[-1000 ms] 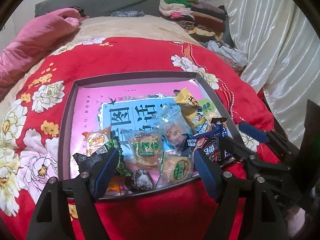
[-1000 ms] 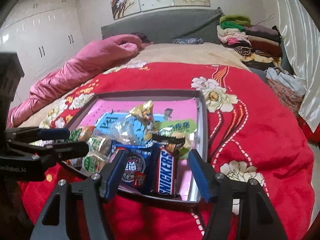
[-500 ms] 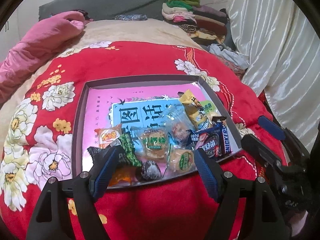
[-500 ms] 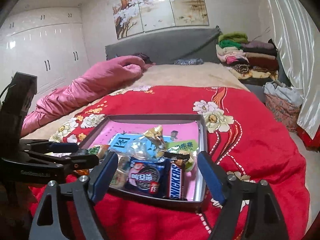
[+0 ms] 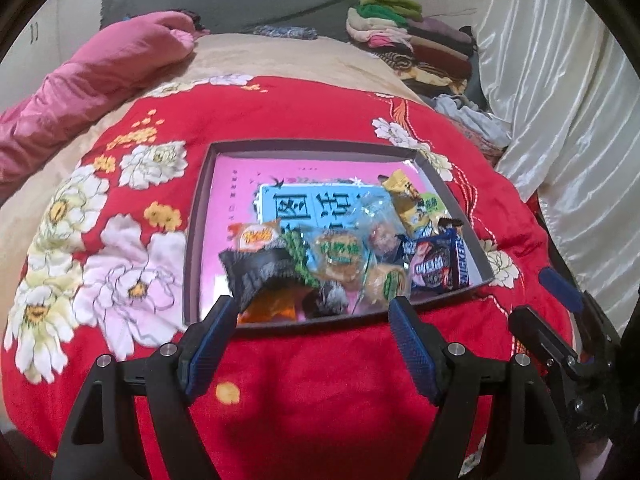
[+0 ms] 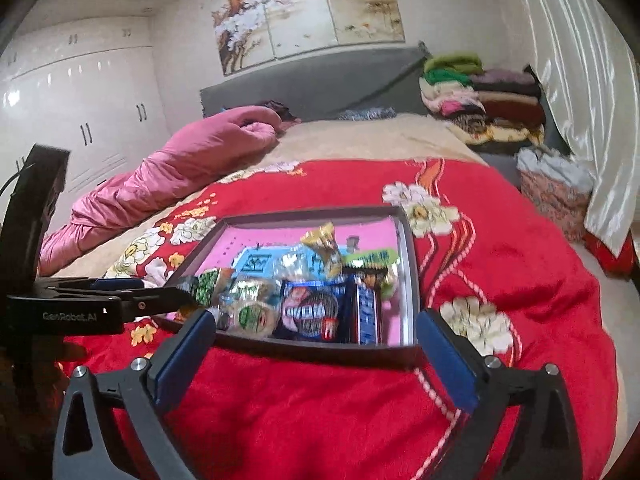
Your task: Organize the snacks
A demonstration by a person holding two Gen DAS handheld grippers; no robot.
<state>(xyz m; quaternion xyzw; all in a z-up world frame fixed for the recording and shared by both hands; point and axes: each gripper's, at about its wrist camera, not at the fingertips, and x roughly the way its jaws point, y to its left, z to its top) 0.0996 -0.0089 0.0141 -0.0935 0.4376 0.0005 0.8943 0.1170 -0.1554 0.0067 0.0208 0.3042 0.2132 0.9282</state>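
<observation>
Both tools hang empty above the red floral blanket (image 5: 312,120): left tool (image 5: 310,338) apart, right tool (image 6: 316,338) opening. Straight ahead, the shallow dark cardboard tray (image 5: 192,240) holds the wrapped snacks (image 5: 340,256); the Snickers bar (image 6: 366,312) lies nearer the right.

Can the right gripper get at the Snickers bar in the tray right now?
Probably yes. The right gripper, opening with nothing between its fingers, faces the Snickers bar at the tray near edge; nothing lies over the bar.

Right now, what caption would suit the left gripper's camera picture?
Open left gripper before a shallow tray of wrapped snacks on a red floral blanket.
</observation>
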